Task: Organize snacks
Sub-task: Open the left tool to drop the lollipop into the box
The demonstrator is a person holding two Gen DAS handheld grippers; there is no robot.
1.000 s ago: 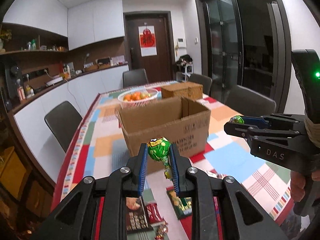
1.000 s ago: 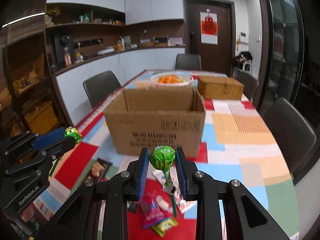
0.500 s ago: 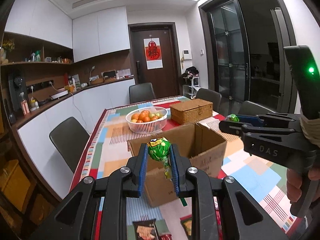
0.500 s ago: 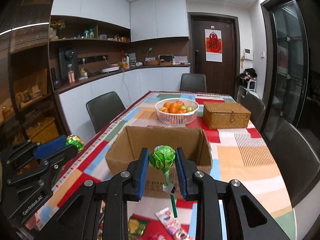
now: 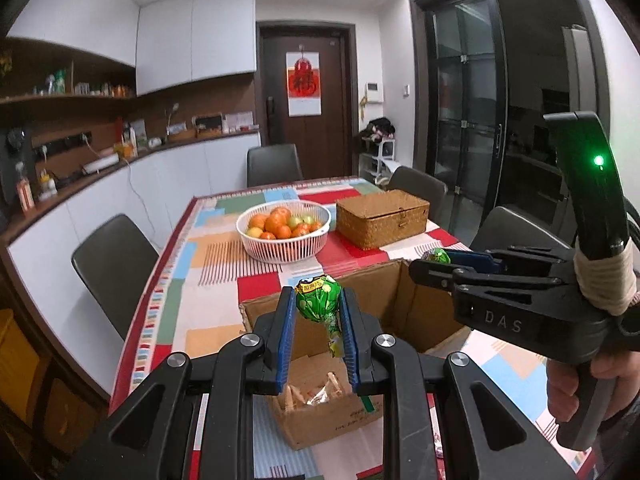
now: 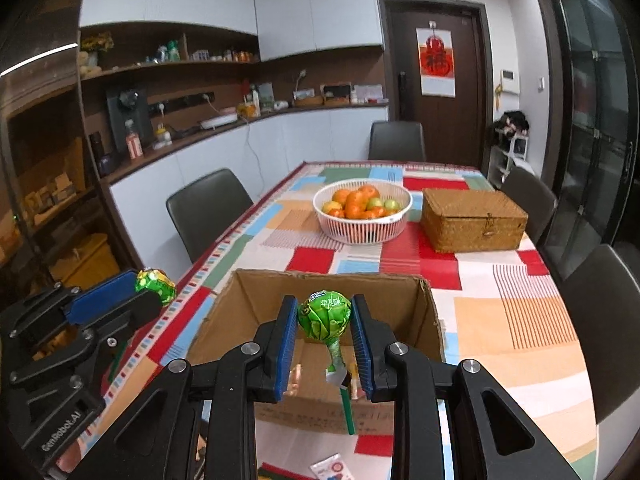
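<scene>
My left gripper (image 5: 317, 303) is shut on a green-wrapped lollipop (image 5: 318, 300), held over the near left part of an open cardboard box (image 5: 404, 288). Snack packets (image 5: 316, 392) lie inside the box. My right gripper (image 6: 324, 312) is shut on a second green lollipop (image 6: 325, 314), held above the box (image 6: 248, 300), its stick hanging down. The right gripper also shows in the left wrist view (image 5: 434, 258), over the box's far right corner. The left gripper shows in the right wrist view (image 6: 154, 280), left of the box.
A white basket of oranges (image 6: 362, 224) and a wicker box (image 6: 474, 220) stand behind the cardboard box on the patchwork tablecloth (image 6: 500, 308). Dark chairs (image 6: 208, 208) surround the table. A loose snack packet (image 6: 332, 466) lies on the table in front of the box.
Both grippers have risen and moved forward with their lollipops, from in front of the box to above its opening. The box's inside now shows.
</scene>
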